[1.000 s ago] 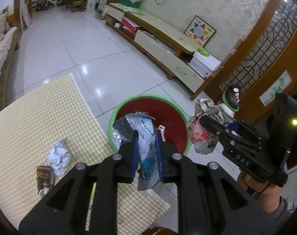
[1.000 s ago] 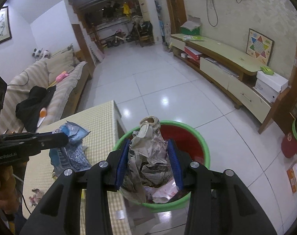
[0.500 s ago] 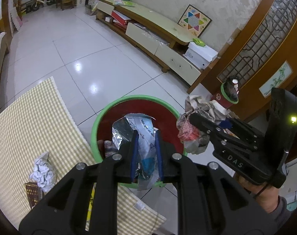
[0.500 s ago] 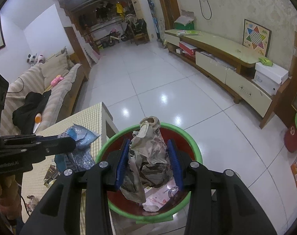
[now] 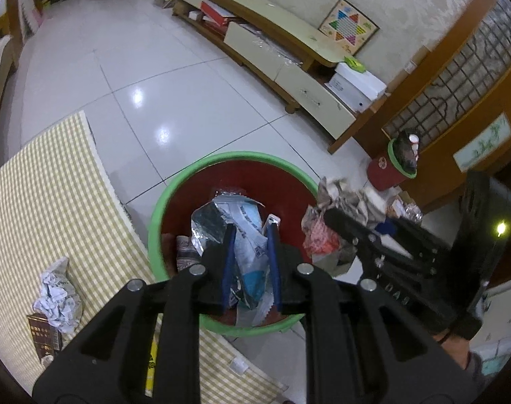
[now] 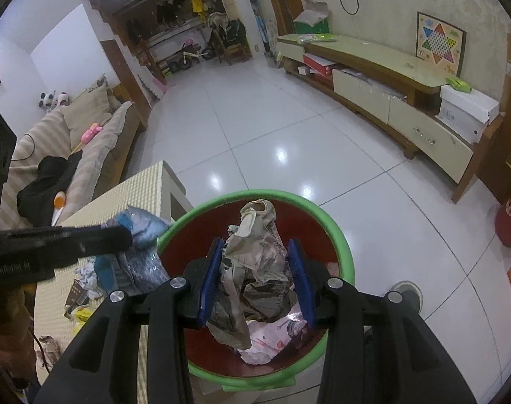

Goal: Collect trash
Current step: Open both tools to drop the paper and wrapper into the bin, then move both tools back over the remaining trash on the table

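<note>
Clamping foil wrapper (image 5: 245,235) and crumpled paper (image 6: 258,269) over bin (image 5: 174,188).

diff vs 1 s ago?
Both grippers came down and in over the red bin, which now looks larger in both views. Nothing released: the left gripper still clamps the foil wrapper, the right gripper still clamps the crumpled paper. Table litter unchanged.

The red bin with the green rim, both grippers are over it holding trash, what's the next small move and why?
Probably open both grippers. The left gripper pinches a silver-blue wrapper and the right gripper clamps crumpled newspaper, both hanging over the bin, so both should drop inside.
</note>
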